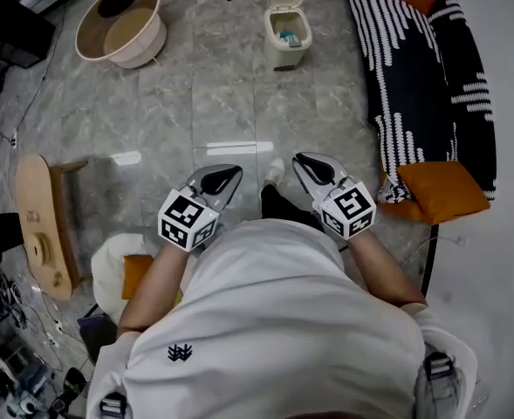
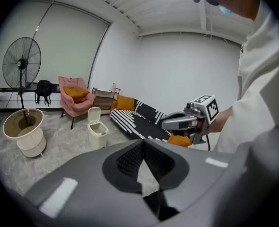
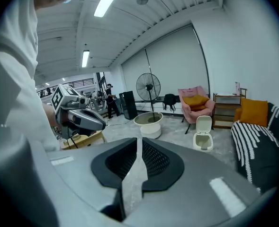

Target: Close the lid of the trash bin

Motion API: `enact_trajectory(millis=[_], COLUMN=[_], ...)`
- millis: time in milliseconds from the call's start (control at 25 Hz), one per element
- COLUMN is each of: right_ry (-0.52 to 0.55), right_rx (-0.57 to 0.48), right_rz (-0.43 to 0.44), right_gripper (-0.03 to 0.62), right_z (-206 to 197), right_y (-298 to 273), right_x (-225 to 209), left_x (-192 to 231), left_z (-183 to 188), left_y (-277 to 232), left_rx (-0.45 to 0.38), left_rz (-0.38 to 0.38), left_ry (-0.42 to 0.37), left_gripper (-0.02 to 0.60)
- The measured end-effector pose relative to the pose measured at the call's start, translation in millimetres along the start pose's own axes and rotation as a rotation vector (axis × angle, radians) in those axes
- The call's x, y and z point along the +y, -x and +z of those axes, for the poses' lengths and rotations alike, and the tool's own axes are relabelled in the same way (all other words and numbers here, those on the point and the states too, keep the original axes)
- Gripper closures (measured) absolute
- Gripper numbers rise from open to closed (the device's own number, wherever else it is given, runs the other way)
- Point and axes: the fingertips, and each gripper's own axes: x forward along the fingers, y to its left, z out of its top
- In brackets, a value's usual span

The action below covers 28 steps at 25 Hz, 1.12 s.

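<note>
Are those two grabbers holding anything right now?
Nothing. The left gripper and right gripper are both shut and empty, well short of the open trash bin.

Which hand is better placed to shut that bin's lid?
Right, marginally: the right gripper lines up better with the open trash bin than the left gripper; both are far.

One trash bin (image 1: 284, 49), one round tub (image 1: 145, 44), two hand-held grippers (image 1: 229, 175) (image 1: 305, 161).

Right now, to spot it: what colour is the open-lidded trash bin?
The trash bin is cream, clearest in the head view.
</note>
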Motion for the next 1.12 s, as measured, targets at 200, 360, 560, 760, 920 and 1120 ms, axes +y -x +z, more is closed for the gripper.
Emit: enact_trajectory(millis=[200,360,560,760,920,1120], right_ry=[-0.016,-0.052,-0.068,-0.088,-0.122,-0.184], right_rx=[-0.042,-0.050,-0.061,-0.060,-0.051,-0.047], right_rz=[-0.057,-0.113,-0.159,-0.247,-0.339,-0.457], right_gripper=[0.569,0.569,0.569,0.569,0.569,0.569], right_z=[28,33,52,70,81,116], right_y=[-17,-19,-29,-54,-69,-98], right_x=[-85,-147,-197,-249,-301,-361], left_x=[49,73,105,171,232,320], left_z=[56,96,132,167,198,243], left_y=[-63,-115,-166,-221,-280,-352], left_rx=[-0.002,-0.010,0.001,0.008,0.023,0.078], left_rz=[0.017,0.003,-0.034,-0.076,-0.105,-0.156], left_ry=[-0.032,-0.061,-0.076,-0.075,-0.086,-0.115], left_gripper=[0.525,0.525,0.525,0.515,0.500,0.489])
